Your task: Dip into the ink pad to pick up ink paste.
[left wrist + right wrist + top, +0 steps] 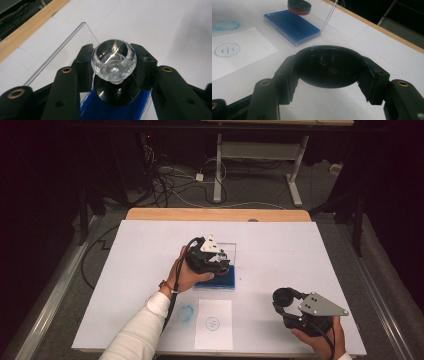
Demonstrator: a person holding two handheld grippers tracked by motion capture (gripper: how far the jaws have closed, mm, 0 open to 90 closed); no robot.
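Note:
A round stamp with a clear faceted knob [114,57] and a black disc base [117,95] is clamped by its knob in my left gripper [113,63]. It hangs over the far end of a blue ink pad [220,282] [292,27], whose clear lid [62,47] stands open. In the right gripper view the stamp's black and red base [299,7] sits at or just above the pad; contact cannot be told. My right gripper [286,298] [329,67] rests near the table's front right, shut on a black round cap [328,65].
A white paper sheet [214,324] with a blue stamped circle [227,50] lies at the front middle. A blue ink smudge [186,313] marks the white table cover to its left. The wooden table edge [215,214] runs along the far side.

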